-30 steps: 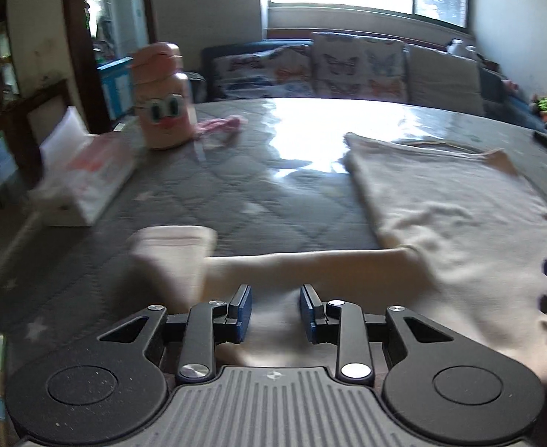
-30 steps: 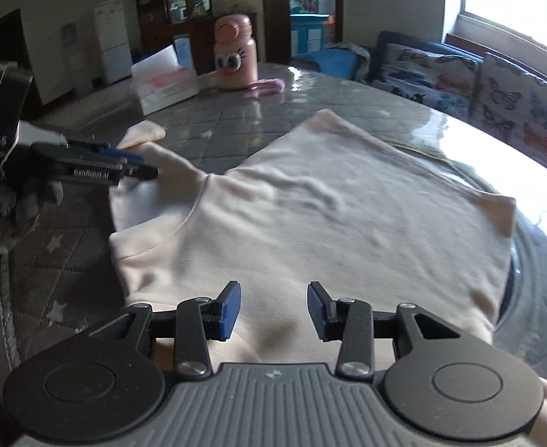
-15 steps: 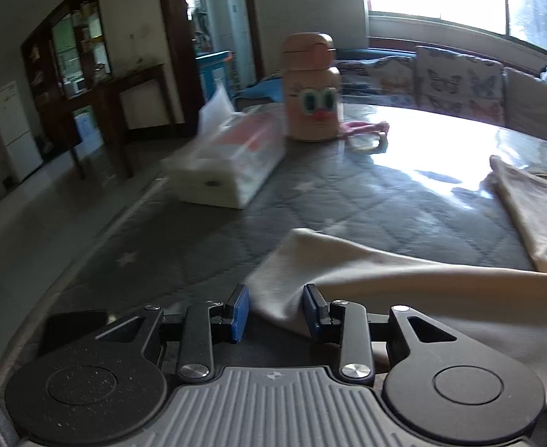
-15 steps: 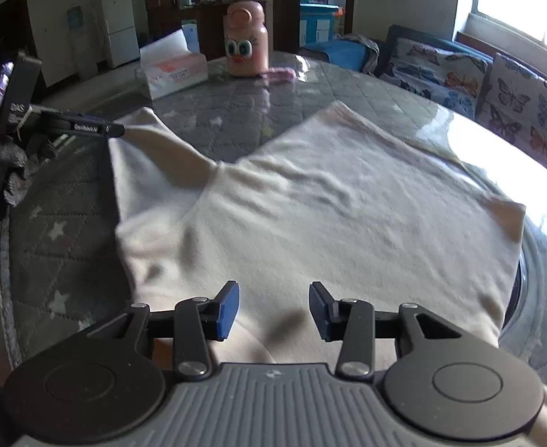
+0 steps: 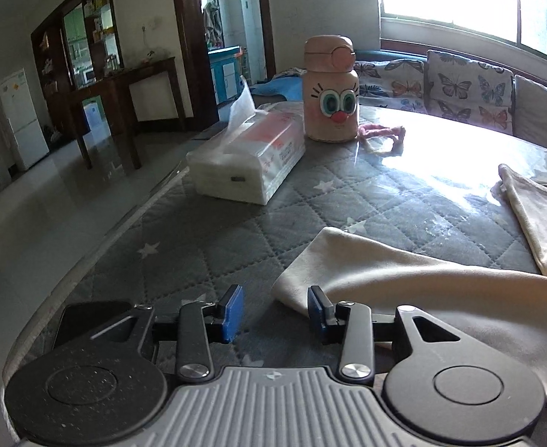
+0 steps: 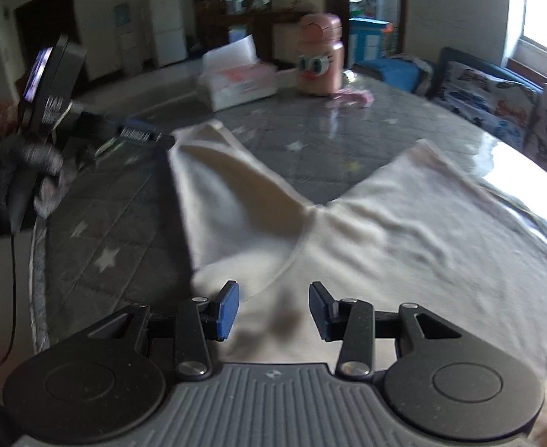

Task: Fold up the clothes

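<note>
A cream long-sleeved shirt [image 6: 403, 231] lies flat on the grey quilted table cover [image 5: 217, 231]. Its sleeve [image 6: 228, 193] stretches out to the left, away from the body. My left gripper [image 5: 275, 311] sits at the sleeve's cuff end [image 5: 310, 260]. Its jaws are opening; the cuff's corner lies in the gap by the right pad, and neither pad presses on it. The right wrist view shows that gripper [image 6: 161, 137] at the cuff too. My right gripper [image 6: 273, 311] hangs open just above the shirt, where the sleeve joins the body, holding nothing.
A tissue pack [image 5: 247, 160], a pink bottle with a cartoon face [image 5: 331, 89] and a pink cord [image 5: 381, 134] stand at the far side of the table. The table's curved edge [image 5: 87, 260] runs close on the left. A sofa with butterfly cushions [image 5: 459, 89] is behind.
The sleeve, bunched with its cuff folded up before, now lies stretched out. My left gripper went along it to the cuff and its jaws widened. My right gripper slid left over the shirt.
</note>
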A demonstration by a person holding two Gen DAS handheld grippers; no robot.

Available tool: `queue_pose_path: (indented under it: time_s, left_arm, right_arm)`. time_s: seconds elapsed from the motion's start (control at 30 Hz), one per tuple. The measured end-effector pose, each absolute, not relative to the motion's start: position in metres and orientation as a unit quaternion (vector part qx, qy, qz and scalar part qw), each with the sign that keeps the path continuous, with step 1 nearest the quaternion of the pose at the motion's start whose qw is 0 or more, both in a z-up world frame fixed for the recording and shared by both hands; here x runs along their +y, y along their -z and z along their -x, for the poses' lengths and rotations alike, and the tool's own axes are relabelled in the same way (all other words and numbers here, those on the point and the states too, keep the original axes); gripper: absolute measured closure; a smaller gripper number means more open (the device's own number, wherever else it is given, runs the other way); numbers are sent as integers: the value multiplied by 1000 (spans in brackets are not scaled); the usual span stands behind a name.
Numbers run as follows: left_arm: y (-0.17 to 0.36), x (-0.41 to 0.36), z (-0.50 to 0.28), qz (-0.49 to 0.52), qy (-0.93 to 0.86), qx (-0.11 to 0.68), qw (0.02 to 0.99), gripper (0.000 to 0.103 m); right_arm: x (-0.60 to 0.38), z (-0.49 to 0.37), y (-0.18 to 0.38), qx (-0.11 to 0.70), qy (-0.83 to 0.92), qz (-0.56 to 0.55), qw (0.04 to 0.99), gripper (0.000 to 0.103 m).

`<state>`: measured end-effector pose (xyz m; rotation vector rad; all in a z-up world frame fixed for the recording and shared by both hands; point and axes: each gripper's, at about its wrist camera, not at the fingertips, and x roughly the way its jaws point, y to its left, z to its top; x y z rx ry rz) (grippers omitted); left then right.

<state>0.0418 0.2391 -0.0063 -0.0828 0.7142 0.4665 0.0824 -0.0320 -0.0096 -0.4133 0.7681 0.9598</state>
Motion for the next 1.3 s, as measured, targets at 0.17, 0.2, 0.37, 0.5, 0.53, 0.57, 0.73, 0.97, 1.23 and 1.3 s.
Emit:
queue_pose_path:
  time_s: [0.17,0.2,0.37,0.5,0.53,0.57,0.73,0.97,1.23,1.3]
  left_arm:
    - [4,241,-36,65,-224,346,909,62]
    - [5,242,-36,69,-224,346,908,62]
    - [6,244,-40,92,-228,347,905,63]
    - [6,246,-42,112,-224,346,904,65]
    - [6,247,-44,117,-224,347,903,67]
    - [7,248,-45,122,-224,348,902,68]
    - [7,246,-50,130,-218,344,904,96]
    - [-27,227,-46,126,-198,293,927,99]
    - [-97,152,-40,90,-78,213,970,99]
    - [-109,129,-40,80,-40,199,976,99]
  right_arm:
    - [-30,-74,3,336,-451,207,800,62]
    - [-30,-74,1,334,-451,205,802,62]
    - [-25,-71,11,343,-457,216,792,63]
    - [-29,-71,4,338,-459,202,796,62]
    - [-30,-71,2,337,-459,198,798,62]
    - [-30,-72,2,338,-459,197,798,62]
    - [-32,-73,9,352,-457,189,795,62]
    - [-34,-73,6,348,-458,182,797,62]
    - [-46,-73,-3,340,-451,167,808,62]
    - [-55,-74,-9,337,-443,159,815,62]
